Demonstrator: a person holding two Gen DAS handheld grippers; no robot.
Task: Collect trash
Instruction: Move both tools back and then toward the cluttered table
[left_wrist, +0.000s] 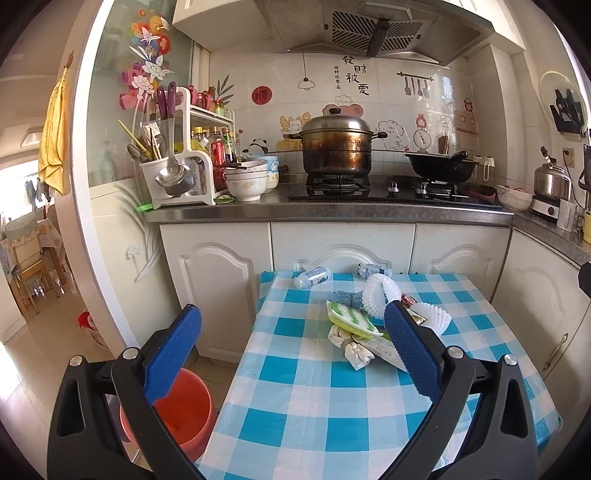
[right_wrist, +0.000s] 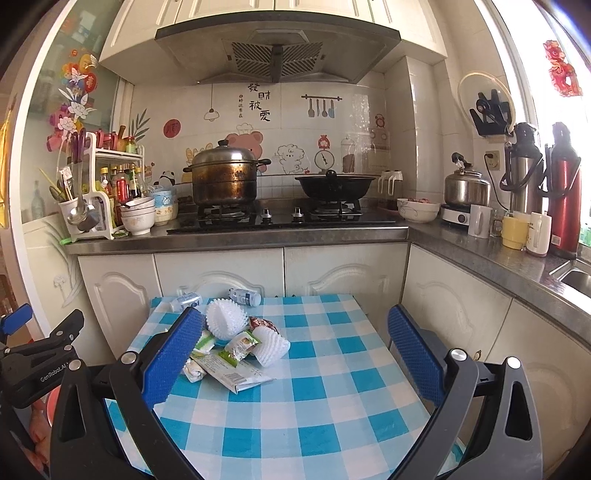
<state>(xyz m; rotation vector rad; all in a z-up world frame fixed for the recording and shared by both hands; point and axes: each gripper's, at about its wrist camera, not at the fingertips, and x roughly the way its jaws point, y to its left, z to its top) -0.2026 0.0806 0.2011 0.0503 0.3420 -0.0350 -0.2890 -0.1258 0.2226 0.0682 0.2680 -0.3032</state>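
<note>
A pile of trash lies on the blue-checked table: white foam fruit nets, green-white wrappers and a crumpled tissue. Two small plastic bottles lie at the table's far edge. An orange bucket stands on the floor left of the table. My left gripper is open and empty, above the table's left part. In the right wrist view the same pile and bottles show. My right gripper is open and empty, above the table.
Behind the table runs a counter with white cabinets, a steamer pot, a wok, stacked bowls and a utensil rack. A kettle, cups and flasks stand on the right counter. A doorway opens at far left.
</note>
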